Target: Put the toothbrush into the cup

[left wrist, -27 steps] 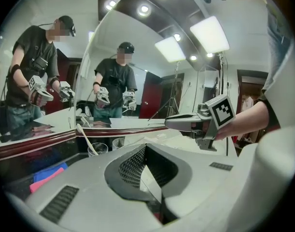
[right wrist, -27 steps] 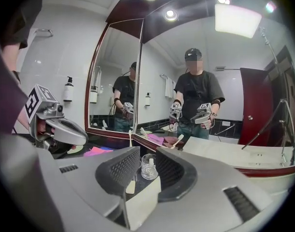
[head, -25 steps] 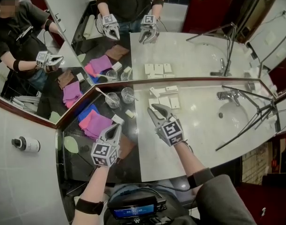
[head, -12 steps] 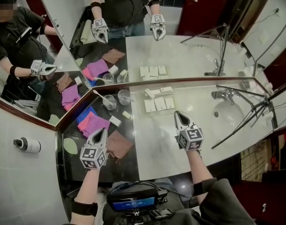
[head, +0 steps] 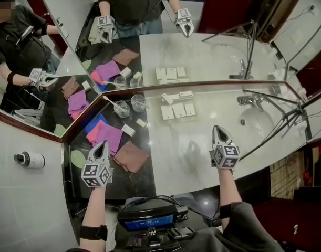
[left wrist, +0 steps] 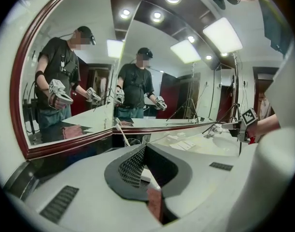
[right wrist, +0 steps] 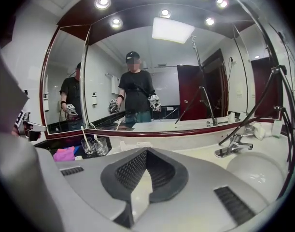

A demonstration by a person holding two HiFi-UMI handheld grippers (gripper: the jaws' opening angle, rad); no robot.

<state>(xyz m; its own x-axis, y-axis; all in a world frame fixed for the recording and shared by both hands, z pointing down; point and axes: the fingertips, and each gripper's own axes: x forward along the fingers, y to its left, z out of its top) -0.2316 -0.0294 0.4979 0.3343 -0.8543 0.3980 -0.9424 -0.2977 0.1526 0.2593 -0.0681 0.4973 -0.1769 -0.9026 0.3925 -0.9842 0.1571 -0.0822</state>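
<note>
1. The toothbrush (head: pixel 112 104) stands in the cup (head: pixel 122 109) at the back of the dark part of the counter (head: pixel 192 140), close to the corner of the mirror (head: pixel 202 56). Its lower end is inside the cup.
2. Its long axis is tilted, not upright: the free end leans up and to the left, toward the mirror corner. Which end carries the bristles is too small to tell.
3. A second cup (head: pixel 138 102) stands just to the right of the first and looks empty.
4. The left tool (head: pixel 101 145) has its jaws together with nothing between them. It hangs near the front edge, with a pink cloth (head: pixel 107 135) and a brown cloth (head: pixel 130 156) between it and the cup.
5. The right tool (head: pixel 217 128) also has its jaws together and is empty. It is over the pale part of the counter, well apart from the cups.
6. The cup lies ahead of both tools, toward the mirror, and the left tool is the nearer.
7. Judging by this, the toothbrush is already placed and the task looks complete.
</note>
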